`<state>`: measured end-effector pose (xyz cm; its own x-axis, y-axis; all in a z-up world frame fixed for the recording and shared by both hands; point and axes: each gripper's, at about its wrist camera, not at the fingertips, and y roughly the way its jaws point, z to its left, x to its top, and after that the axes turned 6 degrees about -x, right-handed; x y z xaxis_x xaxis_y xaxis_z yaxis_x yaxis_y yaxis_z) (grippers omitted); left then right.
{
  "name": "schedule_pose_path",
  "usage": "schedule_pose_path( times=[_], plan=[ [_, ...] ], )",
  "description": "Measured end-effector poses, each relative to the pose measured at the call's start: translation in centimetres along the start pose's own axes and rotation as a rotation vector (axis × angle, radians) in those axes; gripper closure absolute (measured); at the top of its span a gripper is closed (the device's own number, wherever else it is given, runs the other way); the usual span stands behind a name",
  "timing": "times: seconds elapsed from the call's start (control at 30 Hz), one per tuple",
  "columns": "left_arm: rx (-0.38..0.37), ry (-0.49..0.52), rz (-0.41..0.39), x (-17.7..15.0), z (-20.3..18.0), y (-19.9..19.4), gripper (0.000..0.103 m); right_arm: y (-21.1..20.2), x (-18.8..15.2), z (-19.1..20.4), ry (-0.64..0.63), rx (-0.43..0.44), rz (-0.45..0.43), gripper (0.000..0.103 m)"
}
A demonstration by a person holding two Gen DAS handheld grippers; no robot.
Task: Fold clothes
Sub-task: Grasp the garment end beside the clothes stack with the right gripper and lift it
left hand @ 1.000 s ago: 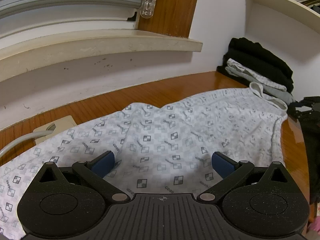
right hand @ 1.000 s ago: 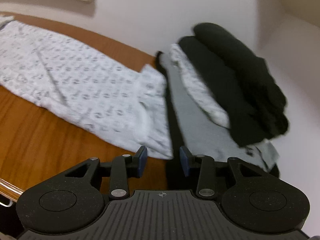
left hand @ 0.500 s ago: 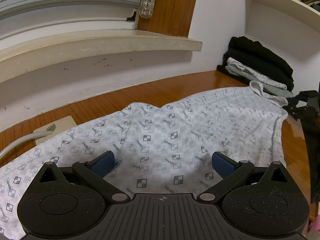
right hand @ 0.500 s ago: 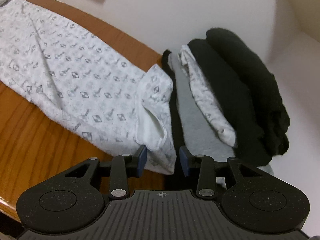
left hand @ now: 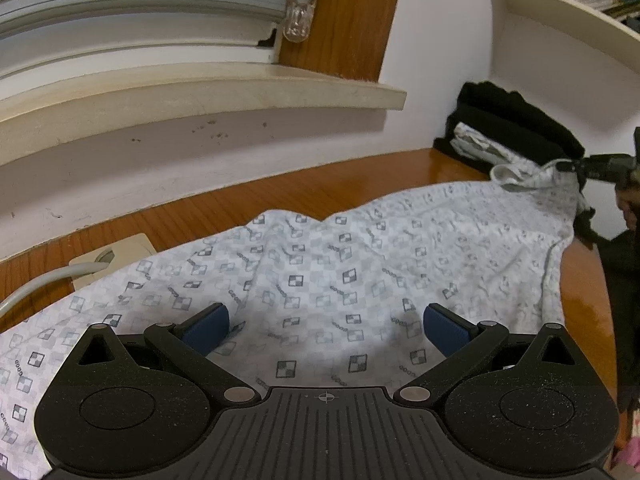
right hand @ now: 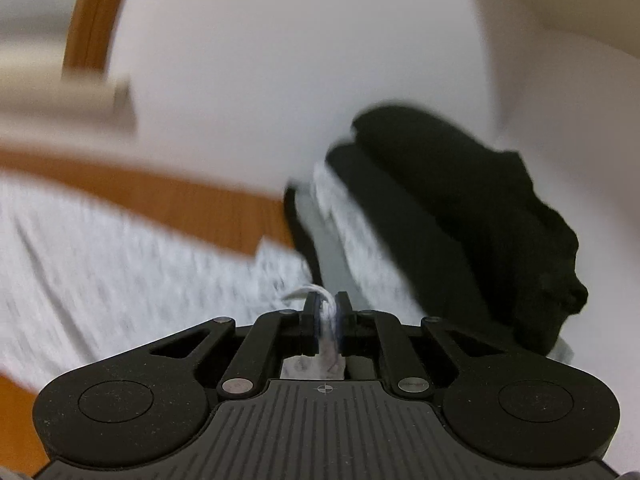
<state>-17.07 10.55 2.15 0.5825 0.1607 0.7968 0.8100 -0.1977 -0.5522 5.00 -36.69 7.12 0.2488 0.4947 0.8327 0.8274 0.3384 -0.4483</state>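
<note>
Right claw (right hand: 327, 312) just clamped patterned garment's (left hand: 320, 272) corner beside folded stack (right hand: 460, 216); left claw (left hand: 326, 326) gapes over fabric.

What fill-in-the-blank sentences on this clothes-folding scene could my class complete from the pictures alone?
1. The right hand-held gripper is shut on a corner of the ___ patterned garment.
2. The left hand-held gripper hangs over that garment with its jaws ___.
3. The garment lies on a ___ table.
4. The top layer of the folded pile by the wall is ___.

Missing words: white; open; wooden; black
</note>
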Motion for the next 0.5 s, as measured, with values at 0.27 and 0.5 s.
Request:
schedule_pose_path(
  times=[0.27, 0.5],
  plan=[
    [0.015, 0.008, -0.032, 0.1, 0.0, -0.6, 0.0, -3.9, 4.5, 4.2, 0.069, 0.212, -0.108, 0.093],
    [0.036, 0.064, -0.065, 0.1, -0.8, -1.1, 0.0, -7.0, 8.2, 10.9, 0.067, 0.446, -0.195, 0.093]
  ],
)
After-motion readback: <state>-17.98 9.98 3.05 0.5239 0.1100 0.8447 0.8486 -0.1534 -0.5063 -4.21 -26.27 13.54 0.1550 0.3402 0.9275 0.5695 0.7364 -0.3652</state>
